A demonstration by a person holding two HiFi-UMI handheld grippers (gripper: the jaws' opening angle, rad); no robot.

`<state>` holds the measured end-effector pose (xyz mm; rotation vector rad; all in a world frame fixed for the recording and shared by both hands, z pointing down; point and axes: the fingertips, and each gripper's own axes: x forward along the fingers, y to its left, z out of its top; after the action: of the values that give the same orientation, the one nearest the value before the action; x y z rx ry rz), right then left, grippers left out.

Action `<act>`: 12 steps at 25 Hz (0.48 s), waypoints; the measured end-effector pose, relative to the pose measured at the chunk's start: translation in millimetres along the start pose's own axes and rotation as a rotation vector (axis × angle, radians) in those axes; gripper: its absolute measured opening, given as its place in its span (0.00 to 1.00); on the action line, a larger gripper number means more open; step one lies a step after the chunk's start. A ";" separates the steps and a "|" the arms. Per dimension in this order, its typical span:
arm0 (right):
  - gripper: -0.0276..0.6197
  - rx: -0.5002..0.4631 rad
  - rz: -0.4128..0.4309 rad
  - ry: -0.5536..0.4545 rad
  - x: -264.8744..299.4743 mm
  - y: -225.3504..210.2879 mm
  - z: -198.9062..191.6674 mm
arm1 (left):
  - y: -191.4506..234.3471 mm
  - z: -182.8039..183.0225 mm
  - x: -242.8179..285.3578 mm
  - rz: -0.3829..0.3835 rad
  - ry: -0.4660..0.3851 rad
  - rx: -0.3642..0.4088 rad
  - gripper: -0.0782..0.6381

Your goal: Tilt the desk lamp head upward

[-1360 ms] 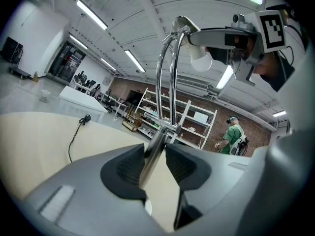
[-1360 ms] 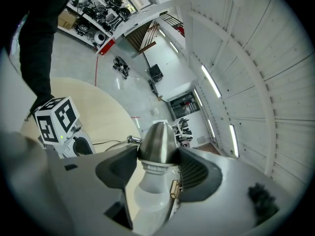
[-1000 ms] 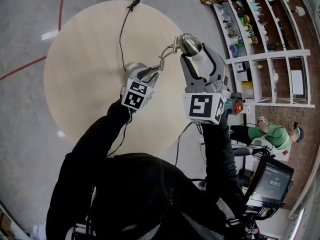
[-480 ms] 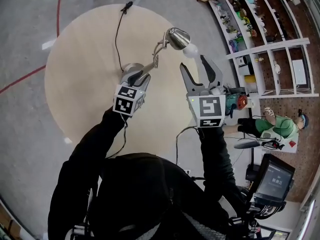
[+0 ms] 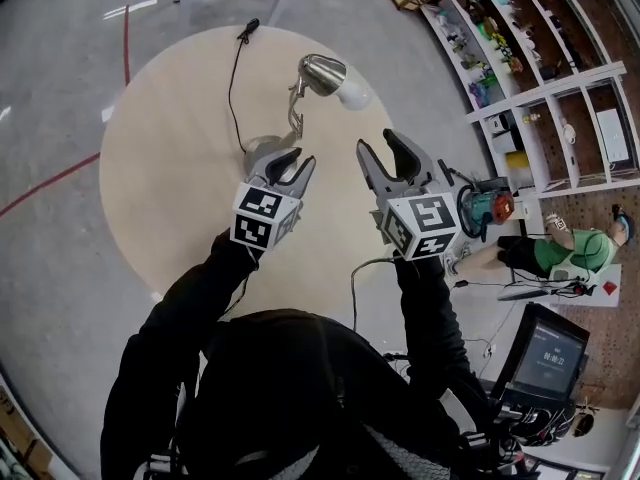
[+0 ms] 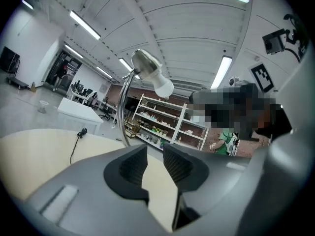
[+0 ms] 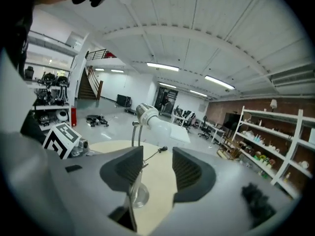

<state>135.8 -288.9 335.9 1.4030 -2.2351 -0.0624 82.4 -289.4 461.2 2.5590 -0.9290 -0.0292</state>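
Person is wearing black sleeves (image 5: 190, 298); grey left gripper (image 5: 298, 160) and right gripper (image 5: 380, 144) are each bearing a white cube (image 5: 262, 218) with black markers.

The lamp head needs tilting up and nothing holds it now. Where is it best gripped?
Probably the metal shade, across its round body from the near side. The bare bulb juts from its open end, so close behind it. The right gripper, empty, fingers just drawn closer, faces it.

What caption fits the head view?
Left gripper and right gripper, empty jaws just closing partway, hover beside a desk lamp on a round table.
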 end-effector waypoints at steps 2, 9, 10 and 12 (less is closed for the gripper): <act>0.30 0.053 0.032 -0.027 -2.7 5.1 -2.1 | -6.0 10.9 -11.1 0.010 -0.008 0.020 0.26; 0.07 0.195 0.071 -0.149 -35.2 10.9 -22.6 | -35.7 24.9 -47.8 0.087 -0.003 0.044 0.23; 0.06 0.203 0.074 -0.168 -38.1 12.7 -20.6 | -37.2 31.1 -52.2 0.096 -0.006 0.043 0.23; 0.05 0.236 0.089 -0.204 -42.1 14.8 -19.3 | -42.8 44.1 -58.4 0.107 -0.014 0.061 0.22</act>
<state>146.4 -241.7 341.0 1.4716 -2.5398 0.0959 56.1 -240.3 397.2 2.5638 -1.0859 0.0128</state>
